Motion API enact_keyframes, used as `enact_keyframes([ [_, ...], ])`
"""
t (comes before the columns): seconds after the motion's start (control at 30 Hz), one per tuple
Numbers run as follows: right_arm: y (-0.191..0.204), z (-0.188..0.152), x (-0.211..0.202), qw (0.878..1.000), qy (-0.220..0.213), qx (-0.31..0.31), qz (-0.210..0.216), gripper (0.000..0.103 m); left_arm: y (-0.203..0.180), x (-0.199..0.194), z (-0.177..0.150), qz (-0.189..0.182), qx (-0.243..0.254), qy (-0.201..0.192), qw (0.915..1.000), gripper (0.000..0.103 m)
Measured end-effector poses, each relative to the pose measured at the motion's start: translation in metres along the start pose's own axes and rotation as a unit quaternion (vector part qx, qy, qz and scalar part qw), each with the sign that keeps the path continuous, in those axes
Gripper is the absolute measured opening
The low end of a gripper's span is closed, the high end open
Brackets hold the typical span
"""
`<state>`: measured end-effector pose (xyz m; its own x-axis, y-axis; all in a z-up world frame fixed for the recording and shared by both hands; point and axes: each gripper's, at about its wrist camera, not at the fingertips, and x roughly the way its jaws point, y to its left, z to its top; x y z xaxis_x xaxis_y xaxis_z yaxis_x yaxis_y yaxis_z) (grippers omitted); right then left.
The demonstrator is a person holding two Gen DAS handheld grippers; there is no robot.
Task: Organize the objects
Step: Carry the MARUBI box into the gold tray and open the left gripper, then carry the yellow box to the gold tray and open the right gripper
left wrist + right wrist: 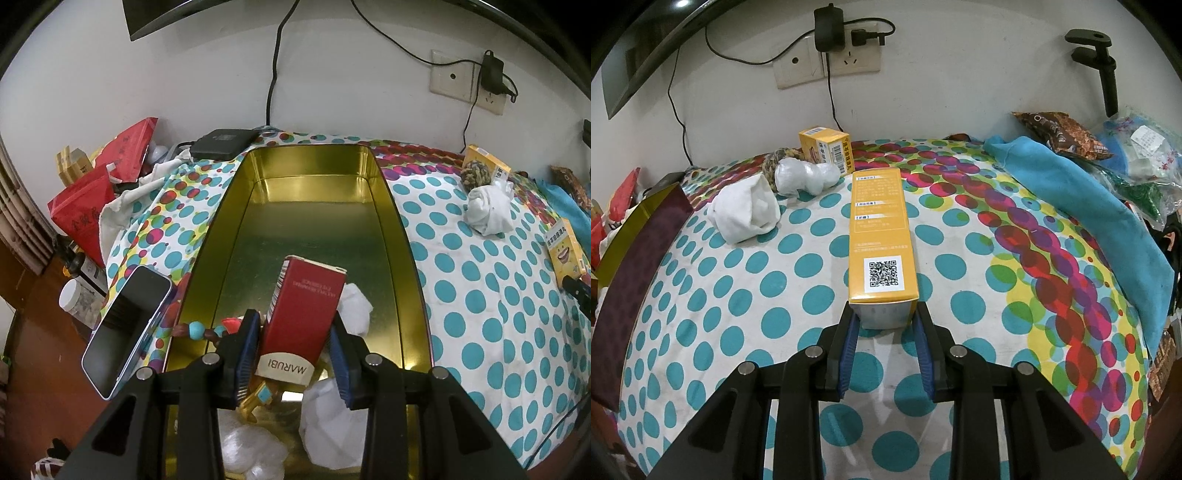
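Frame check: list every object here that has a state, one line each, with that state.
Left gripper: shut on the red box.
Red box: held, tilted, over the tin.
Gold tin: open, far end bare.
Right gripper: fingers flank the yellow box; grip unclear.
Yellow box: lying flat, closed.
Phone: screen dark.

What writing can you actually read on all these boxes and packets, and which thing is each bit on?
"MARUBI": on the cream end of the red box held in the left gripper, seen upside down.
Red box side: small white lines, too blurred.
Long yellow box at the right gripper: QR code, tiny unreadable print.
Small yellow box: barcode, characters unclear.
Red bags: gold characters, unclear.
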<state>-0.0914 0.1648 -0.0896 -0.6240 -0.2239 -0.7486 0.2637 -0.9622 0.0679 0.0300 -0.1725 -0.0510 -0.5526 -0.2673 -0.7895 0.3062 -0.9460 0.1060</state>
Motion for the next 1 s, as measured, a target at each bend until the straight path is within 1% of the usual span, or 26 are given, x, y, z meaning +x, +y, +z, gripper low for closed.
enact_keyframes([
  [0.37, -0.001, 0.0, 0.0, 1.0, 0.0, 0.001, -0.001, 0.027, 0.001, -0.001, -0.002, -0.002, -0.011, -0.005, 0.9999, 0.037],
  [0.5, -0.003, 0.001, 0.0, 1.0, -0.001, 0.002, 0.0, 0.027, 0.001, -0.004, -0.005, -0.008, -0.016, -0.003, 0.9998, 0.04],
  [0.57, -0.004, 0.001, 0.0, 1.0, -0.001, 0.004, 0.001, 0.027, 0.003, -0.005, -0.007, -0.012, -0.022, 0.0, 0.9997, 0.045],
  [0.7, -0.005, 0.001, -0.002, 1.0, -0.002, 0.006, 0.005, 0.027, 0.005, -0.008, -0.012, -0.017, -0.025, 0.005, 0.9995, 0.046],
  [0.83, -0.004, 0.001, -0.005, 1.0, -0.012, 0.008, 0.004, 0.027, 0.008, -0.02, -0.016, -0.023, -0.024, -0.005, 0.9994, 0.046],
  [0.93, -0.003, 0.001, -0.012, 1.0, -0.028, 0.007, 0.009, 0.027, 0.01, -0.031, -0.015, -0.022, -0.019, -0.018, 0.9994, 0.046],
  [1.0, -0.002, 0.0, -0.016, 0.999, -0.04, 0.004, 0.013, 0.027, 0.013, -0.037, -0.014, -0.029, -0.022, -0.025, 0.999, 0.047],
])
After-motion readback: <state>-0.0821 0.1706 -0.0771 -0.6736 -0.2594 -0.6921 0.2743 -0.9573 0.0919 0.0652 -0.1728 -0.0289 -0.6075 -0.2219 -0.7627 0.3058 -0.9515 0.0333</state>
